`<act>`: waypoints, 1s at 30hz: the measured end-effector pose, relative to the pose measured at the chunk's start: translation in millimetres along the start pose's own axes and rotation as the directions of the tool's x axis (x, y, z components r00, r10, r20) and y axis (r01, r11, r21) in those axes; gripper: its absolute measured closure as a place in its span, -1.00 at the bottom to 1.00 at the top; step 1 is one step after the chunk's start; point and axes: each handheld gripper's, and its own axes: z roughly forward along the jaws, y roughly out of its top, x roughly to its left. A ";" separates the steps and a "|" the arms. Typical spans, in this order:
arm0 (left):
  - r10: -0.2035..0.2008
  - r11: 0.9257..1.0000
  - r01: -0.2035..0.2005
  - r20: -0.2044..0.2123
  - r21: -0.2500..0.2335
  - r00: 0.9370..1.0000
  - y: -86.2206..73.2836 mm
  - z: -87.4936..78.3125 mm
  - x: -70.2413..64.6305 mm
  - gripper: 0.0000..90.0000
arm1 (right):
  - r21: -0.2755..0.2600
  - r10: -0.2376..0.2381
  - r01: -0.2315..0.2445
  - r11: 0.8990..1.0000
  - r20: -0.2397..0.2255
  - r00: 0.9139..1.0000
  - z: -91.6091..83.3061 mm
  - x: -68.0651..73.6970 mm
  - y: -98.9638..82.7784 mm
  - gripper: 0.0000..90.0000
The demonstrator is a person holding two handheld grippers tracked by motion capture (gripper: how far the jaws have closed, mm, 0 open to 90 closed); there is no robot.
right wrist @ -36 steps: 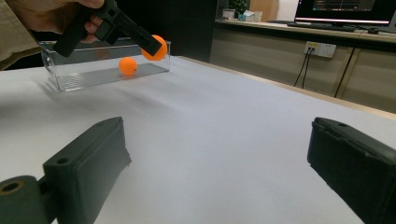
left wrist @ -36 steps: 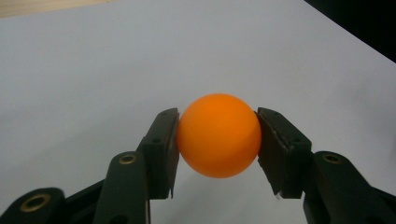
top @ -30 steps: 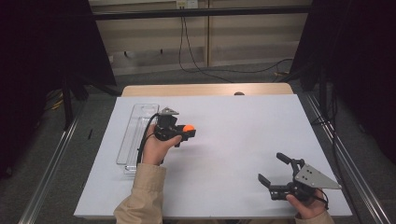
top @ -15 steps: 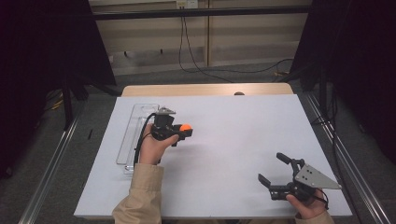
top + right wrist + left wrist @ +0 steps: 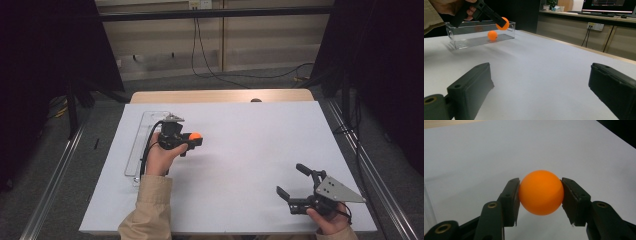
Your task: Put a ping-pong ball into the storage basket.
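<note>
An orange ball (image 5: 541, 192) sits between the two black jaws of my left gripper (image 5: 540, 196), both pads pressed on its sides. In the high view that gripper (image 5: 195, 139) holds the ball (image 5: 195, 135) a little above the white table, just right of a clear tray (image 5: 136, 150). A second orange ball (image 5: 492, 35) lies inside the tray (image 5: 474, 41), with the held ball (image 5: 502, 23) above its near end. My right gripper (image 5: 289, 179) rests low at the front right, jaws wide apart and nothing between them (image 5: 541, 92).
The white sheet (image 5: 250, 150) covers the table, with a wooden strip (image 5: 220, 96) along its far edge. Metal rails (image 5: 55, 170) run along both sides below the table. Cables (image 5: 215, 75) lie on the floor beyond it.
My left gripper has carried the ball slightly left, toward the tray. The right gripper has stayed where it was.
</note>
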 end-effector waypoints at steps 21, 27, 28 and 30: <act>-0.013 1.000 0.013 -0.031 -0.014 0.999 -0.6 -10.2 8.0 0.13 | -0.002 0.002 -0.002 1.000 0.001 1.000 0.0 0.1 0.0 -0.91; -0.008 1.000 0.008 -0.035 -0.010 0.999 -0.8 -12.3 10.3 0.13 | -0.001 0.006 -0.006 1.000 0.001 1.000 0.1 0.4 0.1 -0.91; -0.010 1.000 0.009 -0.036 -0.011 0.999 -0.8 -12.5 10.6 0.13 | -0.001 0.002 -0.002 1.000 0.000 1.000 0.1 0.2 0.0 -0.91; -0.011 1.000 0.010 -0.038 -0.013 0.999 -1.0 -13.2 11.2 0.13 | -0.003 0.006 -0.006 1.000 0.001 1.000 0.1 0.4 0.0 -0.91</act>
